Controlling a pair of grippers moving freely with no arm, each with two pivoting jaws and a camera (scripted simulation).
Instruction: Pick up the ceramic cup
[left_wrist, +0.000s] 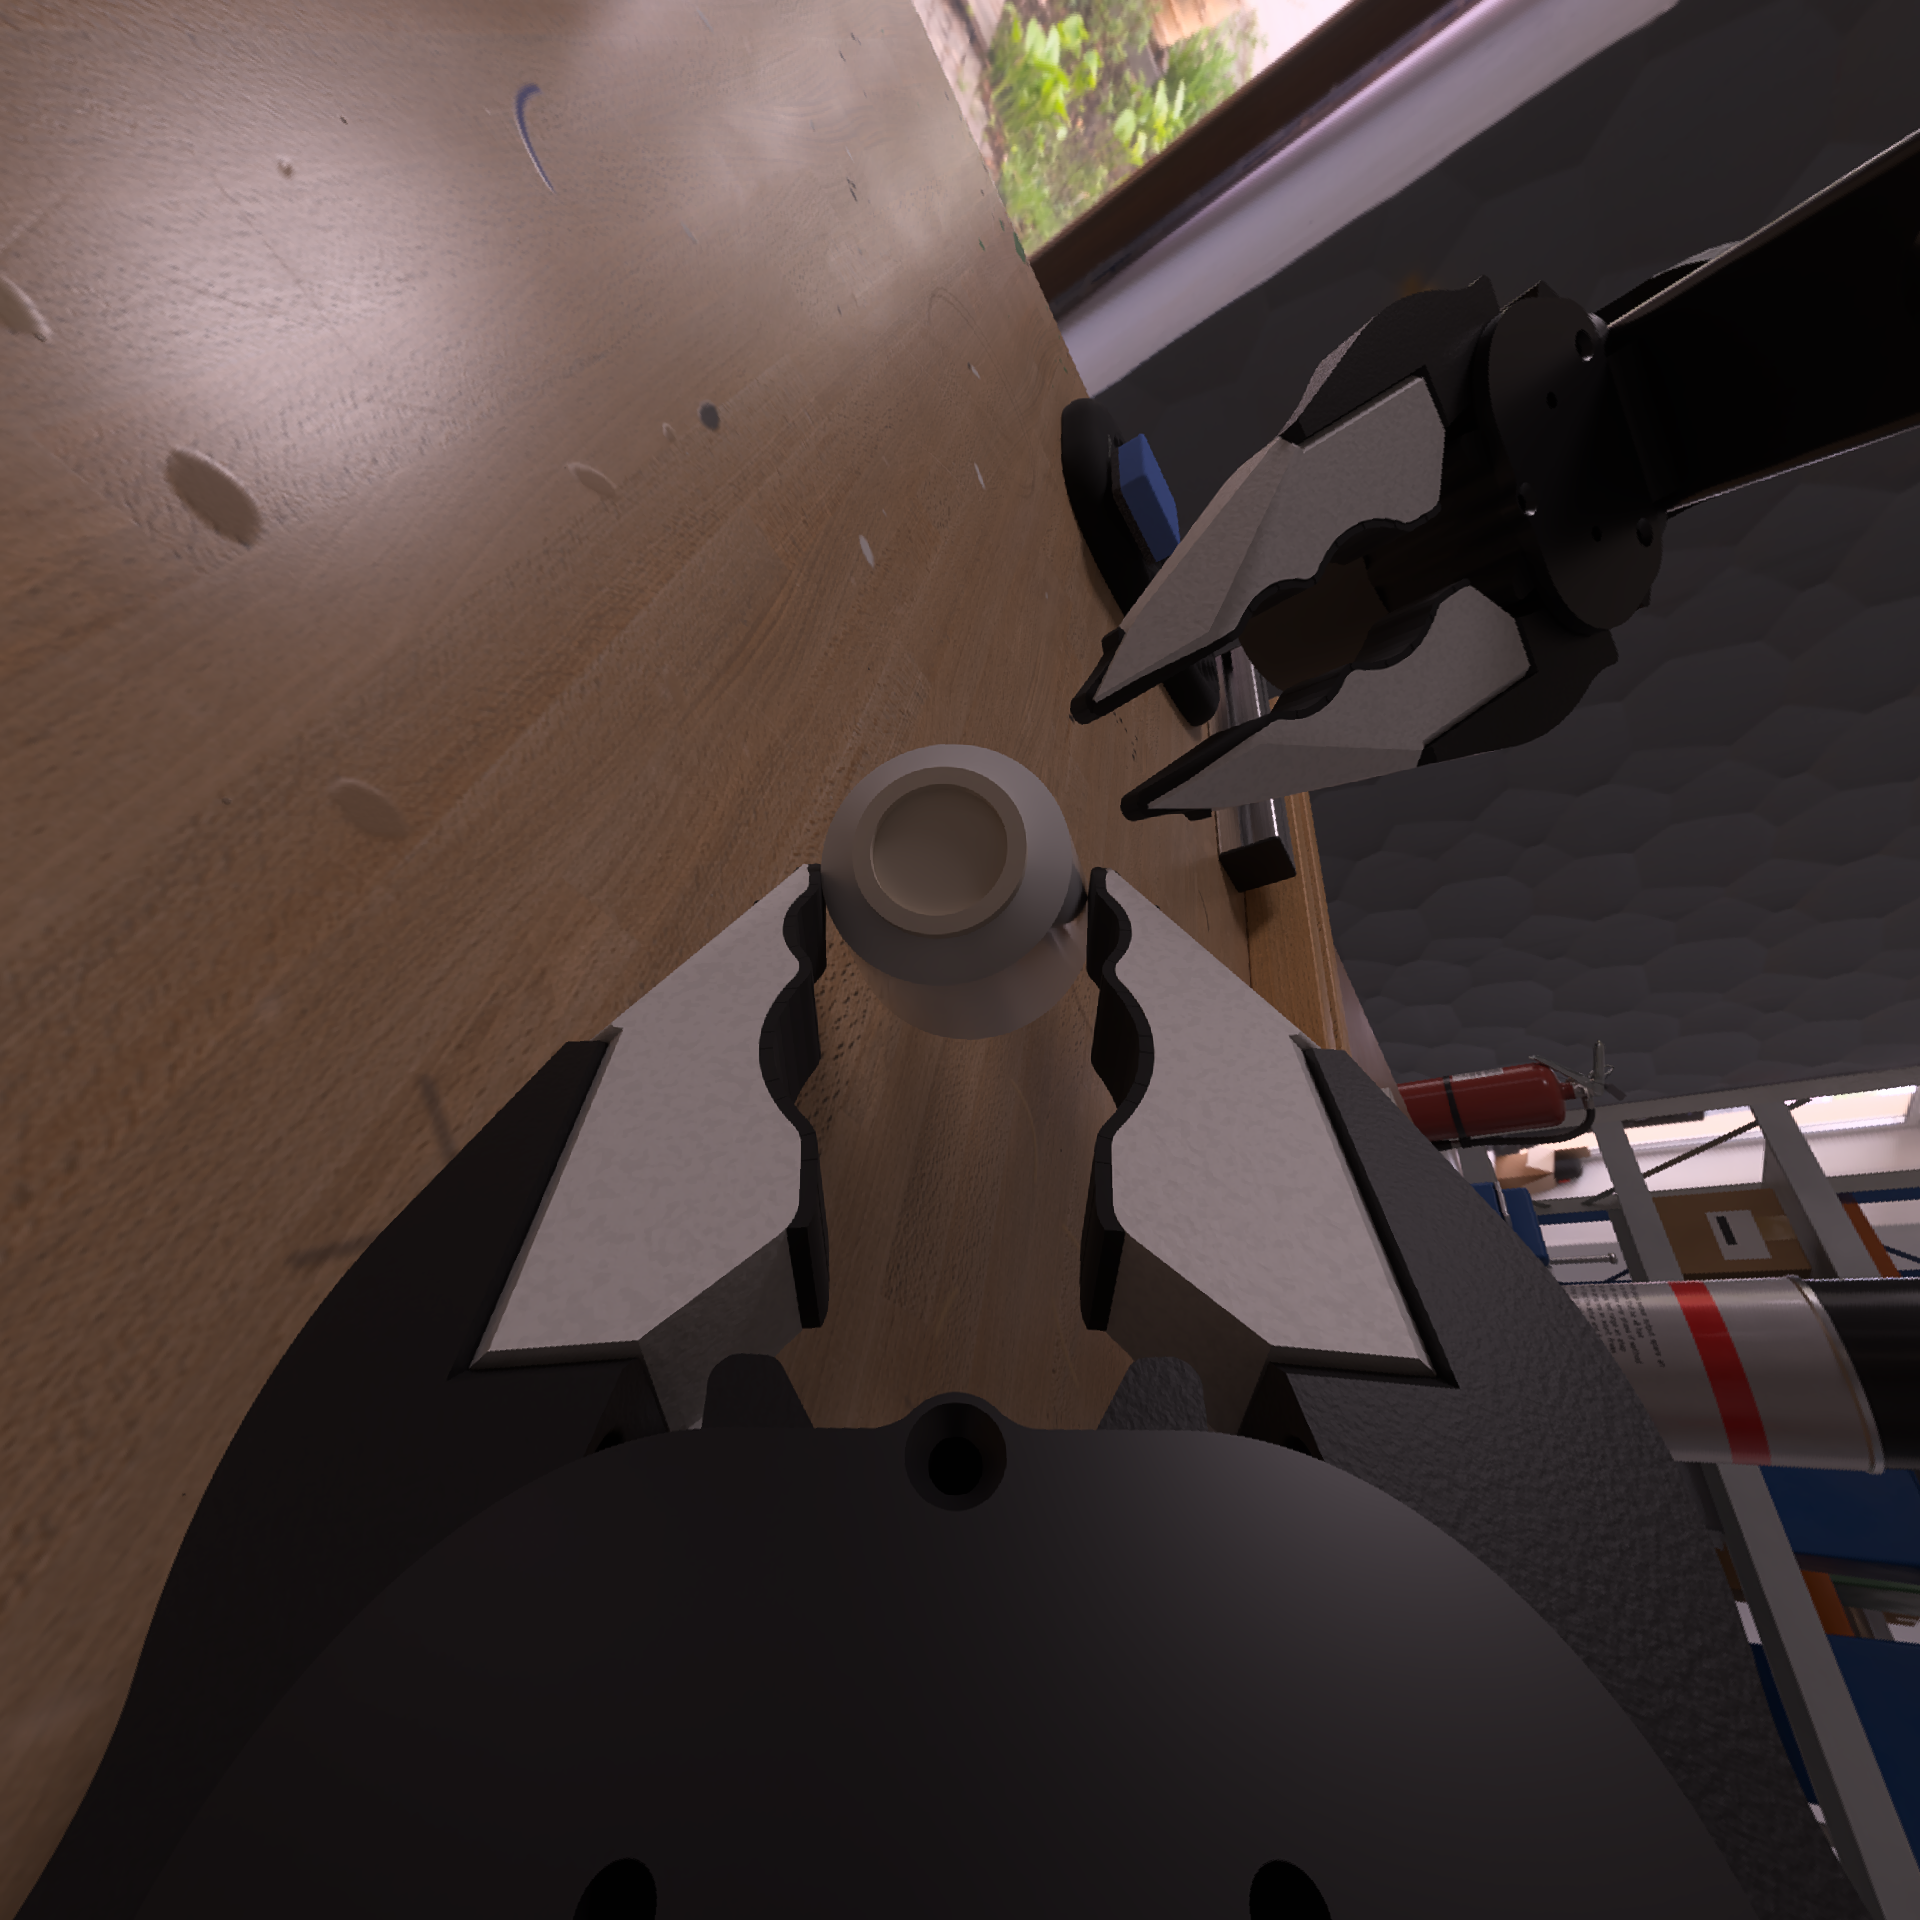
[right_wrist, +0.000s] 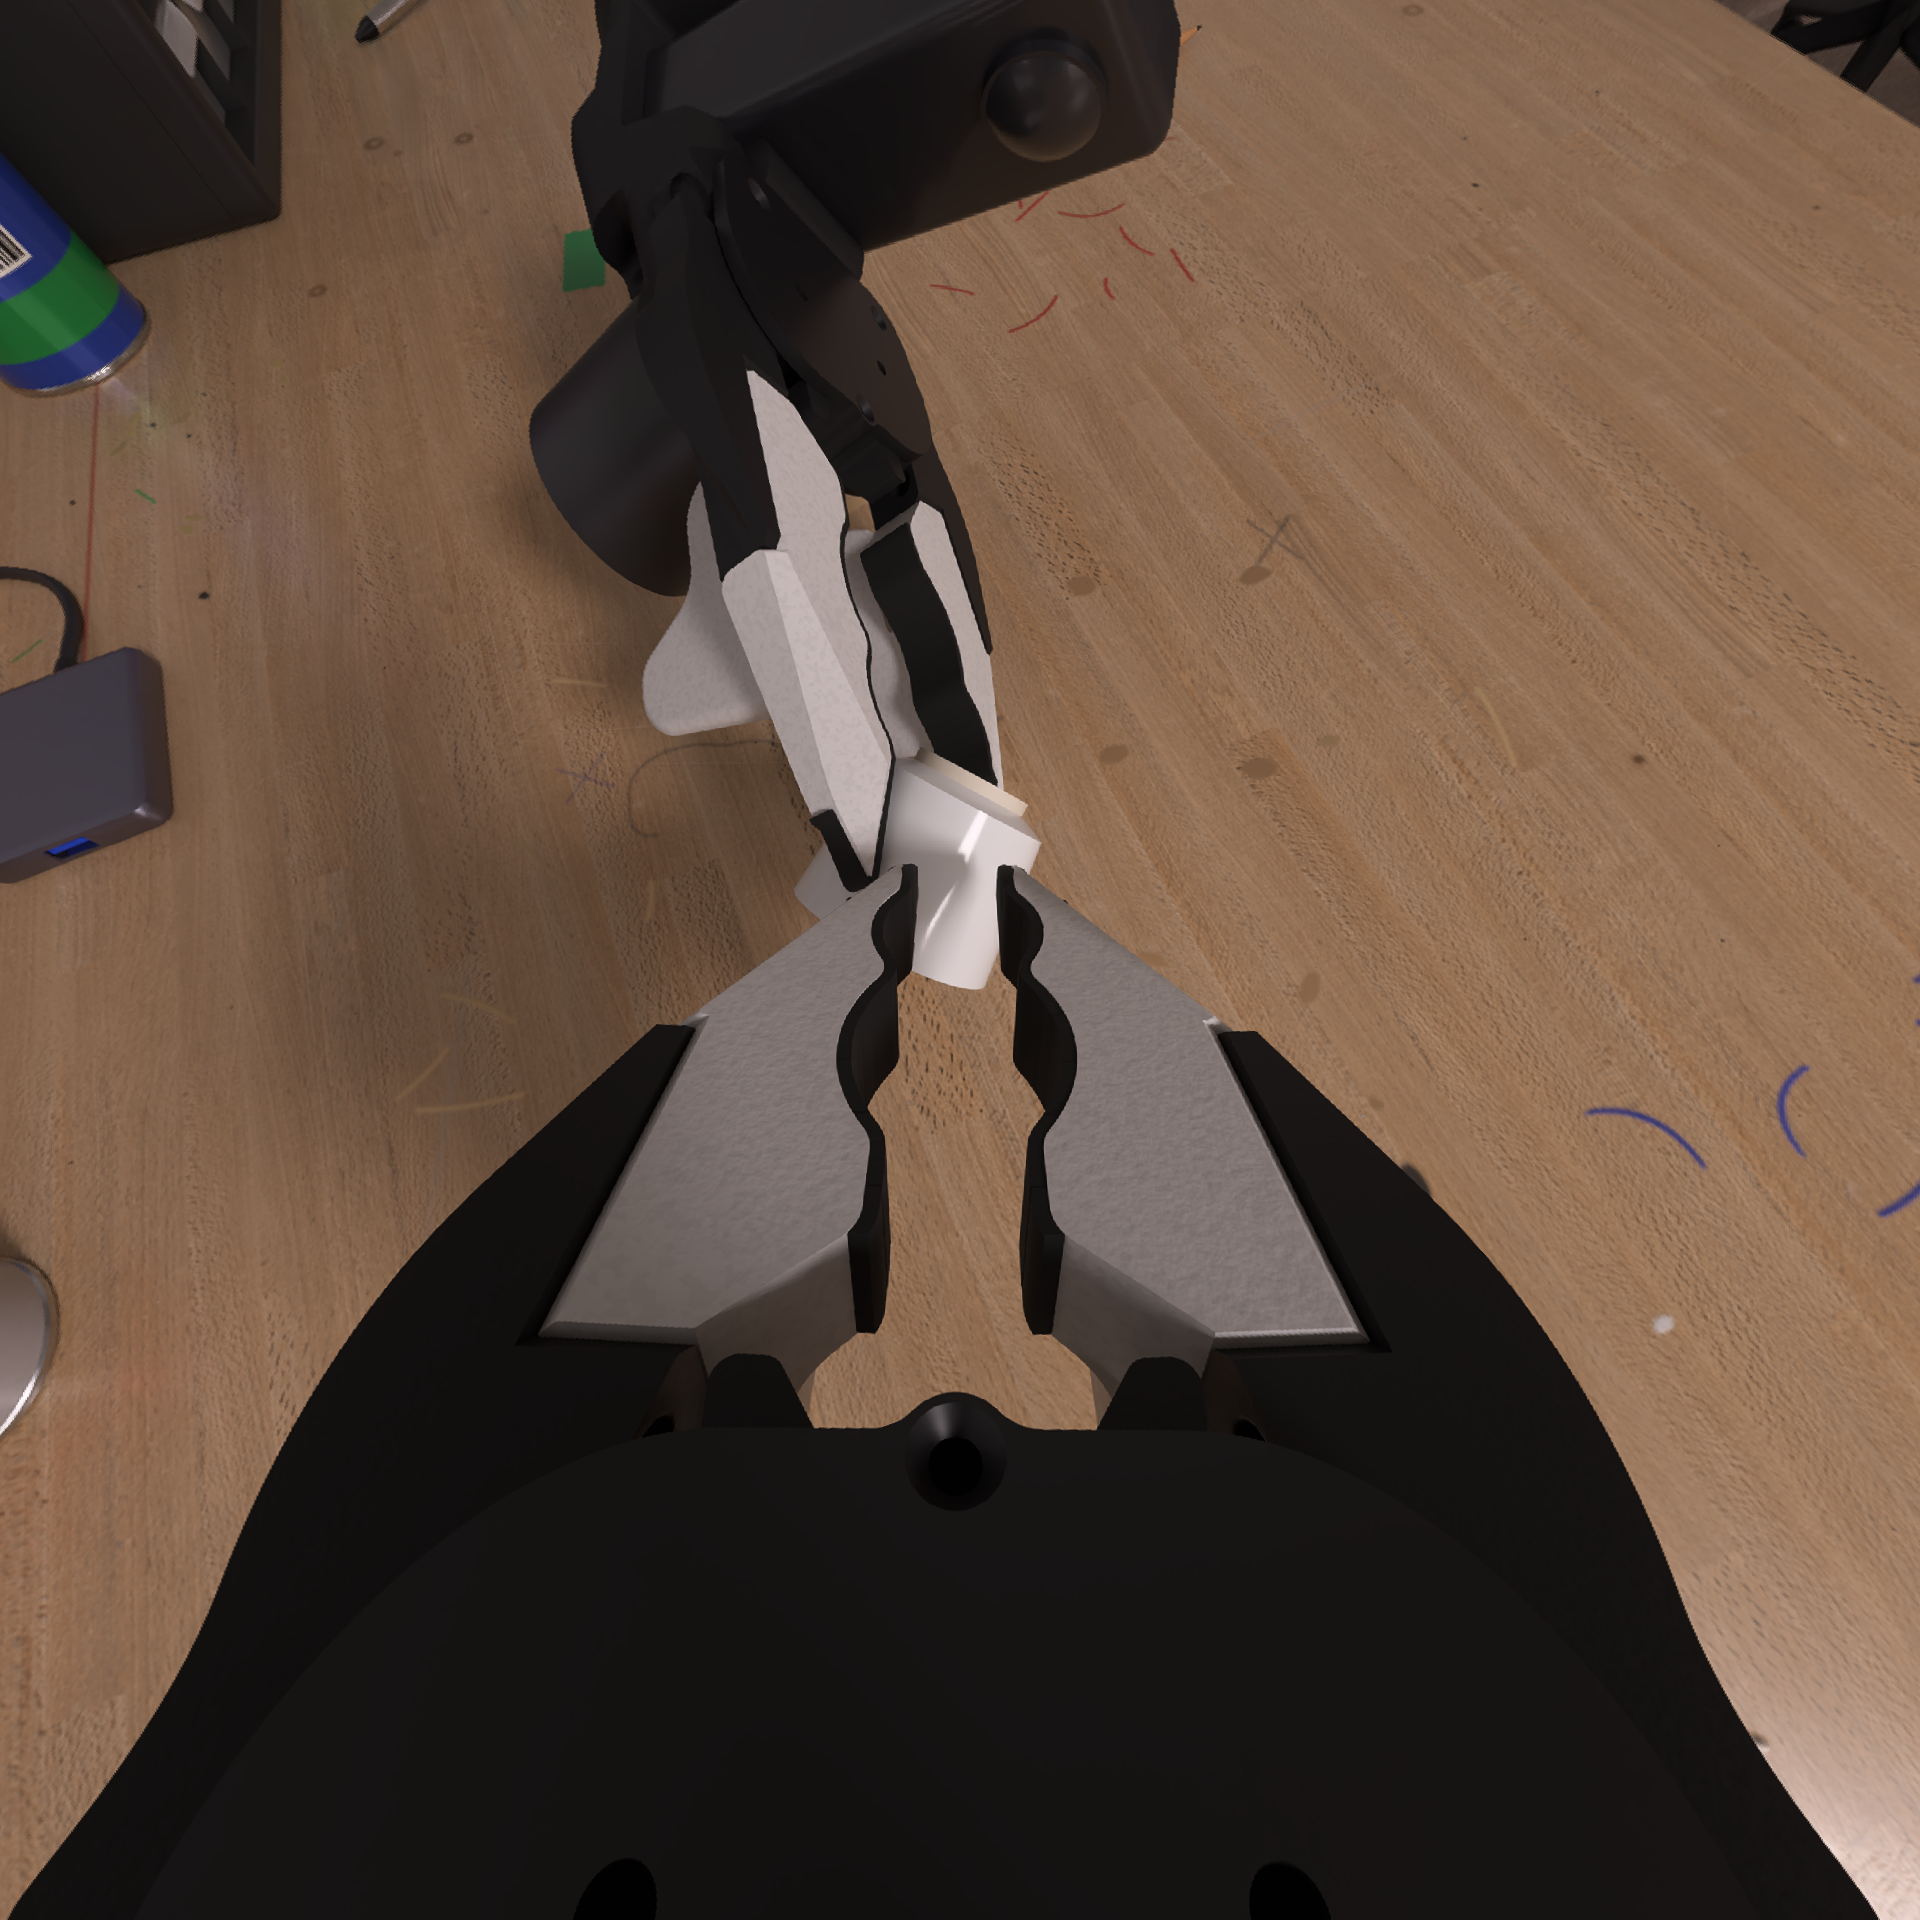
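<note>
Item: ceramic cup (left_wrist: 940, 894), foot toward me, pinched between my left gripper (left_wrist: 951, 899) fingertips; right gripper (left_wrist: 1101, 753) spread beside it; I'd lift slowly, keeping the pinch square.

Scuffed light-brown wooden worktop (right_wrist: 1455, 623) — pen scribbles, pale dents. Lying on it: blue-and-green cylindrical can (right_wrist: 57, 301) on its side, grey rectangular hub (right_wrist: 78, 758) with cable, black box (right_wrist: 135, 114) — all left.
</note>
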